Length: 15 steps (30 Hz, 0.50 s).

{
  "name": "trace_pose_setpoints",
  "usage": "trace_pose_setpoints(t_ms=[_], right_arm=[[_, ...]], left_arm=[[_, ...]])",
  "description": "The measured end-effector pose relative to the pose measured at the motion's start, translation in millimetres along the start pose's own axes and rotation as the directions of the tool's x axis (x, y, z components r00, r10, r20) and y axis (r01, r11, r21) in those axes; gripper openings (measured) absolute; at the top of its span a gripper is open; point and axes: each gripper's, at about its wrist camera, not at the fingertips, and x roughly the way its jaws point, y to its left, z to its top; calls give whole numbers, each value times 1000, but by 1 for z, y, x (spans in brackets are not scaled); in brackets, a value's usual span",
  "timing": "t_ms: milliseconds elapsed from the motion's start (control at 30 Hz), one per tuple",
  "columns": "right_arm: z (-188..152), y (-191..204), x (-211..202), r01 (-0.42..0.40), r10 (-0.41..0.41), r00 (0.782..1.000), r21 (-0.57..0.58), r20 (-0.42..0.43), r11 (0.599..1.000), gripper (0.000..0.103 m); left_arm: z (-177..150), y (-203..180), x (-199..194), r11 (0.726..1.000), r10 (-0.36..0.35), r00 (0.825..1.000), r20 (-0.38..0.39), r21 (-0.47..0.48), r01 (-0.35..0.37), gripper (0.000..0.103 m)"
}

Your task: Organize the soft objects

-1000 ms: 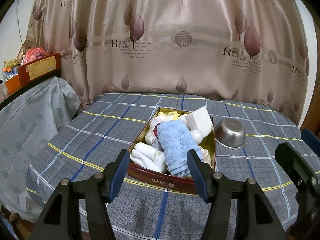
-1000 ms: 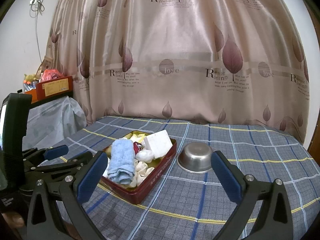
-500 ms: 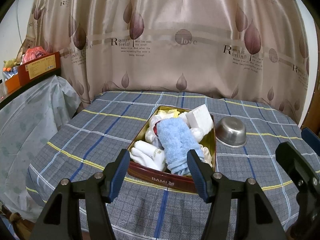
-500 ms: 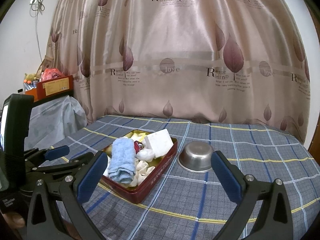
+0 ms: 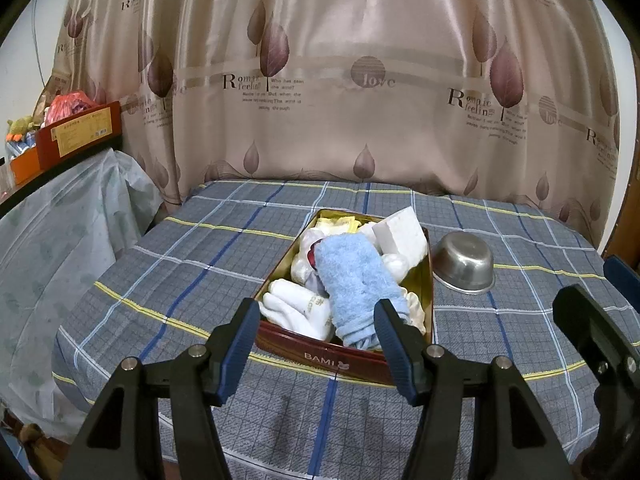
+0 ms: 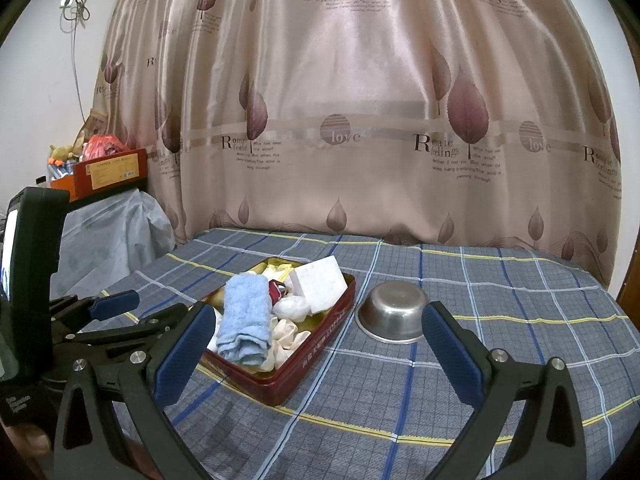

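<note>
Left wrist view: the left gripper (image 5: 316, 326) is wide open and holds nothing. Just ahead of its 2 blue pads stands the red rectangular metal tin (image 5: 340, 358), with the rolled light-blue towel (image 5: 354, 280) and white socks (image 5: 294, 306) inside.

Right wrist view: the right gripper (image 6: 318, 338) is wide open and empty. The tin (image 6: 316, 354) is ahead toward its left finger, and the upturned steel bowl (image 6: 394, 310) is ahead between the fingers.

Fluffy terry towel (image 5: 356, 280), glossy tin (image 5: 344, 356), shiny steel bowl (image 5: 464, 260)

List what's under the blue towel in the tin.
The blue towel lies atop white socks, white bundles and something red in the tin. What lies directly beneath it is covered.
</note>
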Motion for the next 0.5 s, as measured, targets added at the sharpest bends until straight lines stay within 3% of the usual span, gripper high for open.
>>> trace_pose_setpoints(t_ms=[500], right_arm=[[-1,0,0,-1,1,1000,1,-1,1000,102]], left_arm=[[-2,2,2,1000,1,1000,-8,-1,-1,61]])
